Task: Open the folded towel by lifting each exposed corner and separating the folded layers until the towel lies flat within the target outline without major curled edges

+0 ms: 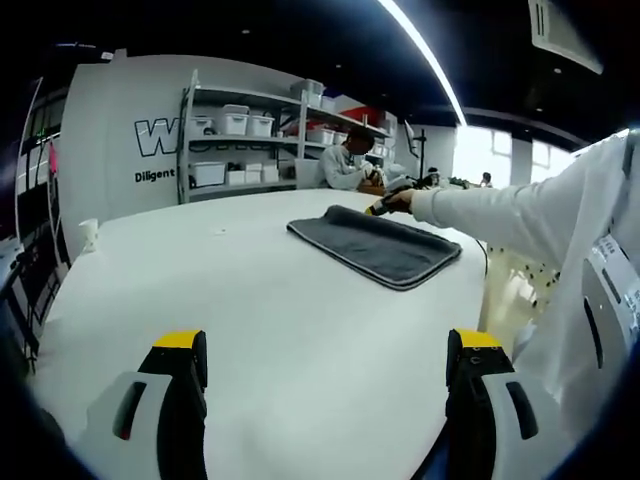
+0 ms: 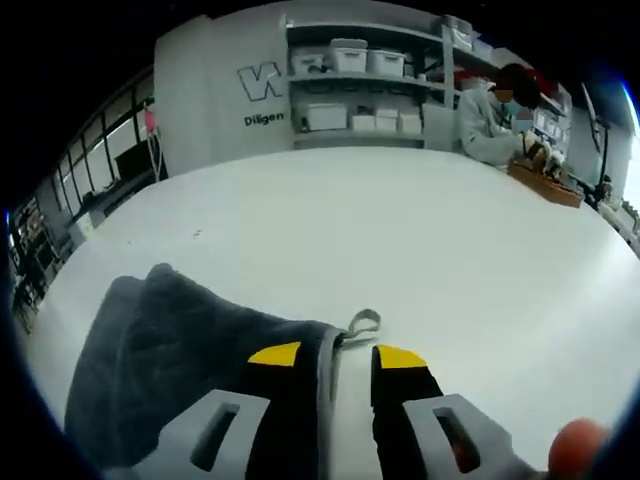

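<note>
Gripping the edge of the folded dark grey towel (image 2: 190, 340) between narrowed jaws, the right gripper (image 2: 336, 358) is resting on the white table (image 2: 420, 240); the left gripper (image 1: 325, 352) is hovering wide open, towel well ahead. Wall lettering is reading "Diligen" (image 2: 263, 119).

Behind the white table (image 1: 250, 300), a shelf (image 1: 260, 130) is loaded with white bins (image 1: 233, 121). A seated person (image 2: 490, 120) is seen beside the shelf, at a wooden box (image 2: 545, 185).

A soft, matt, napped cloth is seen in the grey towel (image 2: 190, 350), edged with a smoother stitched hem. The white table (image 1: 260, 300) appears smooth and matt.
</note>
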